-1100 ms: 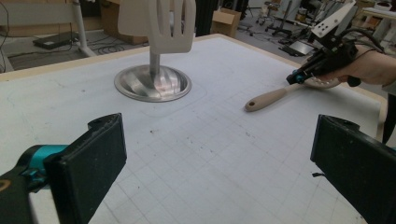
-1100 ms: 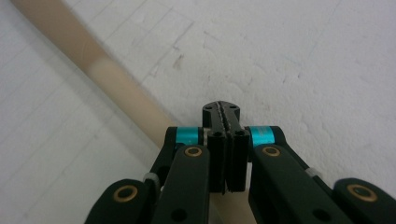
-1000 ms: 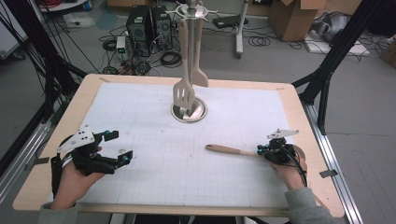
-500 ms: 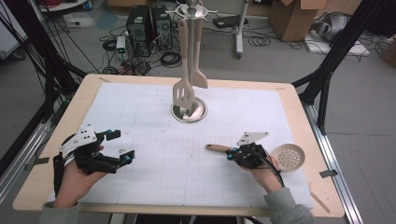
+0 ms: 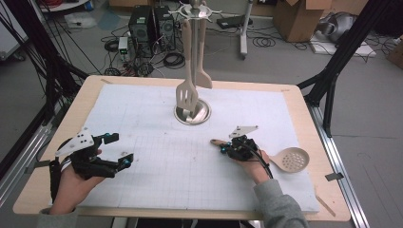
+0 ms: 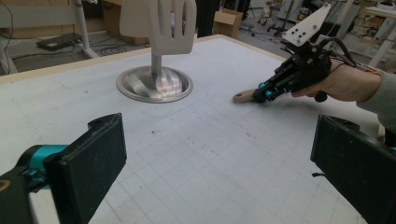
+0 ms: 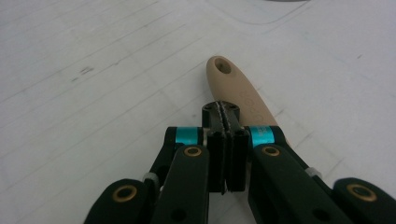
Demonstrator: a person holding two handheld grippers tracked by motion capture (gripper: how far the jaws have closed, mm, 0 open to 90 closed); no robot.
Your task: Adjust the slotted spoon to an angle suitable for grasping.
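i see the right gripper (image 5: pixel 222 147) near the middle of the white mat (image 5: pixel 142 118), moved leftwards from where it sat near the right edge a second ago. in the right gripper view its jaws are pressed flat together, nothing between the pads; the slotted spoon (image 7: pixel 236 95) passes underneath them, its handle end with the hanging hole sticking out ahead. whether the closed tips press on the handle or only hover over it i cannot tell.

in the high view the spoon lies flat on the mat, handle tip just left of the right gripper, round perforated bowl (image 5: pixel 293 159) out to the right of the person's wrist. a second ago the bowl was hidden under the hand; half a second ago it had come into sight, and now it lies fully exposed, further from the gripper. the handle tip sits about where it was.

the left gripper (image 5: pixel 127 160) is unchanged at the left side of the mat, jaws spread wide and empty; its own view shows the two black pads (image 6: pixel 95 154) far apart with bare mat between them.

the rack with its round steel base (image 5: pixel 192 113) stands at mat centre rear, a slotted turner (image 5: pixel 187 97) hanging over it, same as before.
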